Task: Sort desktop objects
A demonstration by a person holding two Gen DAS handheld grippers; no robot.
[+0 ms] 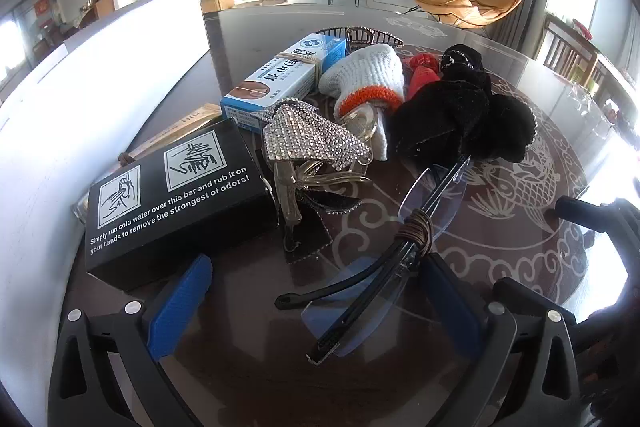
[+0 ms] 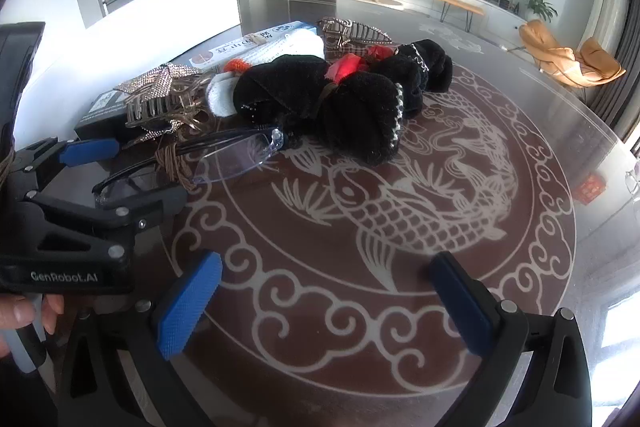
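**Both grippers spread wide, glasses lying in the left one's mouth**

The left gripper [image 1: 316, 301] has its jaws spread as wide as they go, pinching nothing, though the folded glasses [image 1: 400, 255] already lie between its blue pads. Their long axis runs from the near temple tips up and away toward the heap, roughly along the fingers rather than across them, so I'd guess closing here would catch the frame sideways.

Left of them sits the black box [image 1: 176, 203], then the rhinestone hair clip [image 1: 308, 143], the blue-and-white carton [image 1: 280, 79], the white knit glove [image 1: 364, 75] and the black fuzzy bundle [image 1: 460, 115].

Further right, the right gripper [image 2: 326, 305] is equally spread and empty, over bare patterned table [image 2: 400, 211], with the glasses [image 2: 224, 163] well off to its left. The left hand is clearly nearer.
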